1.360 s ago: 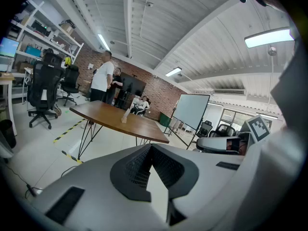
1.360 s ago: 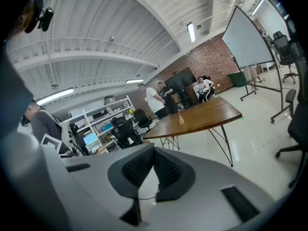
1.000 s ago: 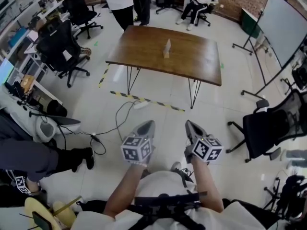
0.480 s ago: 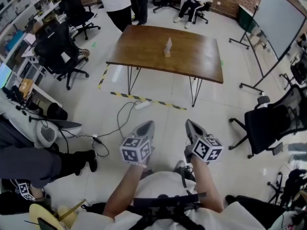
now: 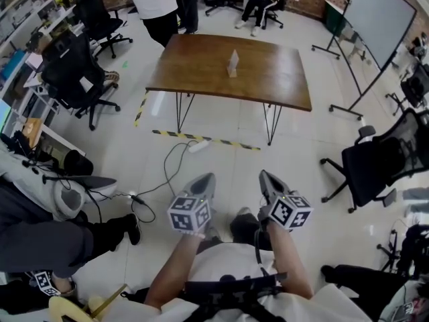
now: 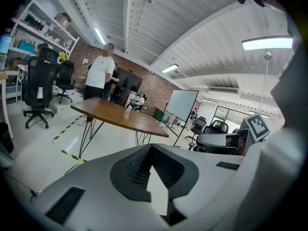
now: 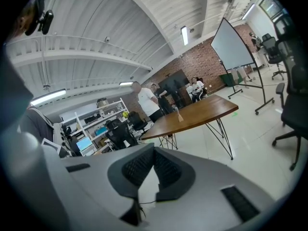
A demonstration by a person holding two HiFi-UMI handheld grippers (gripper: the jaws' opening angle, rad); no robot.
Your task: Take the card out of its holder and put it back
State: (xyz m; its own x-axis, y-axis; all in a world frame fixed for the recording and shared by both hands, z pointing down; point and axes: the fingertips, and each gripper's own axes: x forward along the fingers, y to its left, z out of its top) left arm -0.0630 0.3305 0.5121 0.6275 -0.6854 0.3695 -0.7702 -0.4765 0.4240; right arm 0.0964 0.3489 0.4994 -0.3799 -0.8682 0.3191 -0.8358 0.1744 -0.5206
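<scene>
A clear card holder with a pale card (image 5: 232,64) stands upright on the brown table (image 5: 268,79) far ahead across the floor. My left gripper (image 5: 206,178) and right gripper (image 5: 266,176) are held side by side in front of my body, both pointing toward the table and well short of it. In the left gripper view the jaws (image 6: 151,147) meet at their tips with nothing between them; the holder (image 6: 126,112) is small in the distance. The right gripper (image 7: 154,148) is likewise shut and empty, with the holder (image 7: 180,115) far off.
Black office chairs (image 5: 80,72) stand at the left and another (image 5: 375,166) at the right. A whiteboard on a stand (image 5: 375,19) is at the back right. People stand and sit beyond the table. A cable (image 5: 167,173) and striped tape (image 5: 201,139) lie on the floor.
Both grippers have been carried a little forward together, still shut. The room has shifted in the head view and a dark shoe now shows between the grippers.
</scene>
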